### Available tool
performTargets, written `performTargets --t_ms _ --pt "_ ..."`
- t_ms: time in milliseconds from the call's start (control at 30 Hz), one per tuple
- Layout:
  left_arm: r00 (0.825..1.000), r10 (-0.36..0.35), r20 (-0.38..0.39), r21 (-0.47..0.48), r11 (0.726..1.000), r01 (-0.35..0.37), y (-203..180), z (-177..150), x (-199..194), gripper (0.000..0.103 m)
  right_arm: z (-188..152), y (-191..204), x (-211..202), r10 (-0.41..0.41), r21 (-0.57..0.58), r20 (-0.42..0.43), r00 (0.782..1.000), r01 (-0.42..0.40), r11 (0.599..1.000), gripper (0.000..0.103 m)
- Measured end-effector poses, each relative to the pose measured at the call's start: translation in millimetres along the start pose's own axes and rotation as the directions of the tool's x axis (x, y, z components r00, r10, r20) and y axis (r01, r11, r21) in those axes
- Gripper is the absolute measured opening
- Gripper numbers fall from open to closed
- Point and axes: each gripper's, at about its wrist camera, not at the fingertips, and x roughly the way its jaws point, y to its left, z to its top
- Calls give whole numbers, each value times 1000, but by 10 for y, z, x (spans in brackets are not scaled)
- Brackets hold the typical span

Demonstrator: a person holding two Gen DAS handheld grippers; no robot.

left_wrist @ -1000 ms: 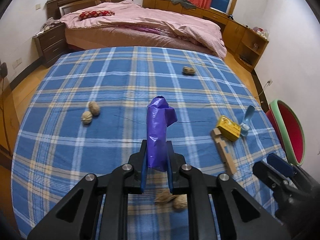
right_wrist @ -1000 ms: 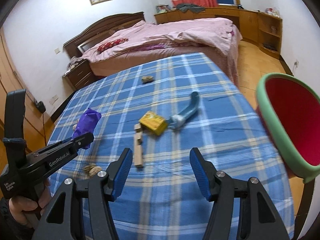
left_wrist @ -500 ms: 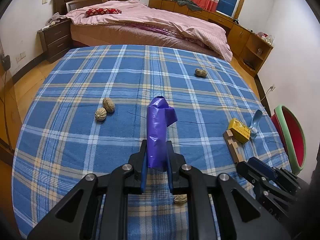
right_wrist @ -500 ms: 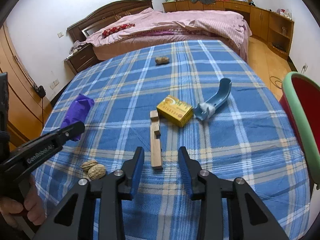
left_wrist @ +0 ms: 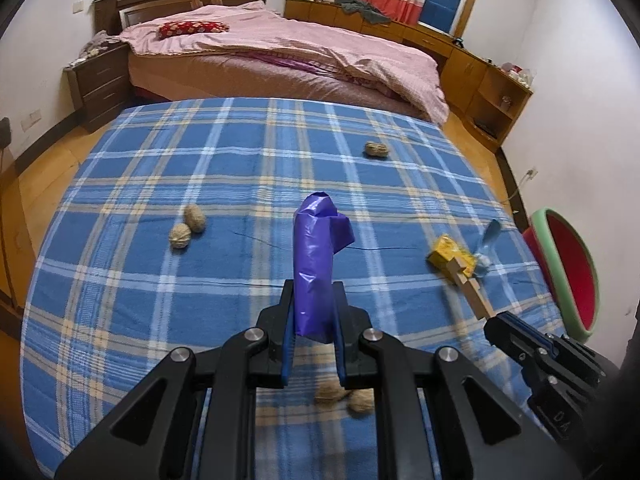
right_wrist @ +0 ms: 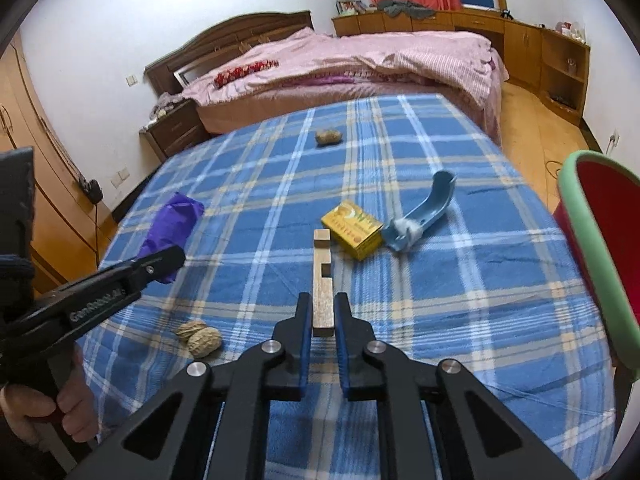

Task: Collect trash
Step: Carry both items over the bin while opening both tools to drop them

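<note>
Over the plaid-covered table (right_wrist: pixel 460 320), the left hand-held gripper (left_wrist: pixel 313 322) clenches a purple bag (left_wrist: pixel 316 264) while the right hand-held gripper (right_wrist: pixel 322 314) grips a wooden block (right_wrist: pixel 322 280).

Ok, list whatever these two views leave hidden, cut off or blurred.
- Red bin: both views cut it at the right edge; inside unseen.
- Purple bag: the left gripper hides its lower end.
- Yellow box and wooden piece: blurred in the left view.
- Walnuts: partly behind the left gripper's fingers.
</note>
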Motion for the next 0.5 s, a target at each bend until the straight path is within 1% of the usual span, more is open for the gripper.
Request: performTargets --t_ms 133,233,500 --pt "1000 -24 10 19 1000 24 -116 30 -64 15 9 -48 -193 0 16 42 999 -1 1000 13" --pt "998 -58 12 34 998 58 -237 63 -113 15 19 -113 -339 -10 27 74 997 8 1000 13" --pt "993 -121 14 98 988 119 -609 150 -177 15 68 -346 -609 -79 69 122 989 71 995 13"
